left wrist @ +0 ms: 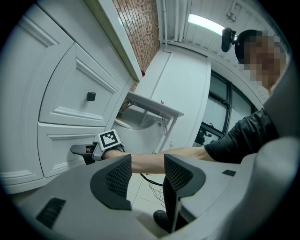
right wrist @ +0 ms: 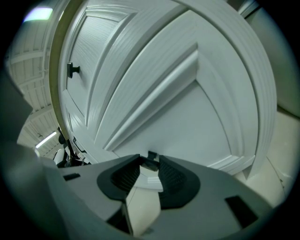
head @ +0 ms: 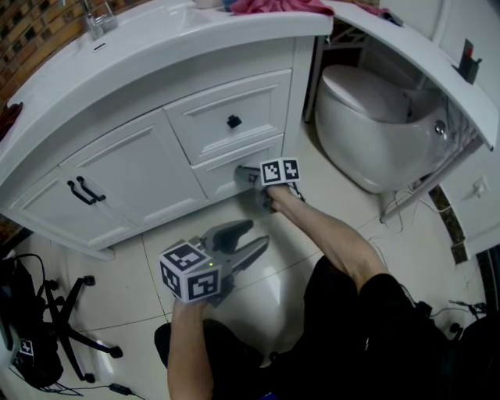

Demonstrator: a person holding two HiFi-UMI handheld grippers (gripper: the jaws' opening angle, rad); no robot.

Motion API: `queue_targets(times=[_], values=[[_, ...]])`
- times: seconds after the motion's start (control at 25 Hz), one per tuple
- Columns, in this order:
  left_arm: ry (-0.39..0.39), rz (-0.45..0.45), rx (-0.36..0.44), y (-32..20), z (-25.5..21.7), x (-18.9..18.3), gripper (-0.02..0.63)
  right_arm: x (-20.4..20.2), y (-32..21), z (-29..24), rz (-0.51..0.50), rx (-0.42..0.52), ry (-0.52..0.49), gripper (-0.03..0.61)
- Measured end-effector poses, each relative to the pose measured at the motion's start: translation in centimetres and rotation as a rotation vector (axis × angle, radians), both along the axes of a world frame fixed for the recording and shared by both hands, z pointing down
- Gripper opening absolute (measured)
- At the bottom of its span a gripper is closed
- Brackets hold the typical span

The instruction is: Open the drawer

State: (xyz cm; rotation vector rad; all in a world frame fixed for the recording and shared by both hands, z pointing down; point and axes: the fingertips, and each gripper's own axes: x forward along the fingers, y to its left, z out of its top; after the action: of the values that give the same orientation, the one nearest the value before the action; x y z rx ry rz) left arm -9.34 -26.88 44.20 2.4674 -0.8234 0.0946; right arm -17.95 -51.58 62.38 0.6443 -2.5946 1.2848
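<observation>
The white vanity has two drawers, an upper one with a black knob (head: pixel 233 121) and a lower drawer (head: pixel 219 168) beneath it, whose front stands flush. My right gripper (head: pixel 242 174) is pressed up to the lower drawer's front. In the right gripper view its jaws (right wrist: pixel 150 161) are shut on the small black knob (right wrist: pixel 151 156) at their tips. My left gripper (head: pixel 258 233) hangs over the floor tiles in front of the vanity, open with nothing between its pads (left wrist: pixel 119 176). From the left gripper view, the right gripper (left wrist: pixel 77 150) shows at the lower drawer (left wrist: pixel 56 161).
Left of the drawers are cabinet doors with black handles (head: pixel 84 191). A white toilet (head: pixel 375 125) stands right of the vanity, with cables (head: pixel 406 199) on the floor beside it. A black stand (head: pixel 70 312) lies at the lower left. A pink cloth (head: pixel 273 6) lies on the countertop.
</observation>
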Motion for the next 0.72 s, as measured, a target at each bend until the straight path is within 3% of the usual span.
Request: queue_targets(times=[0.72], values=[[0.009,-0.002,0.017,0.2,-0.7,-0.2,0.215,0.7,1.7,-0.2,-0.068,-0.001,0.011,0.141]])
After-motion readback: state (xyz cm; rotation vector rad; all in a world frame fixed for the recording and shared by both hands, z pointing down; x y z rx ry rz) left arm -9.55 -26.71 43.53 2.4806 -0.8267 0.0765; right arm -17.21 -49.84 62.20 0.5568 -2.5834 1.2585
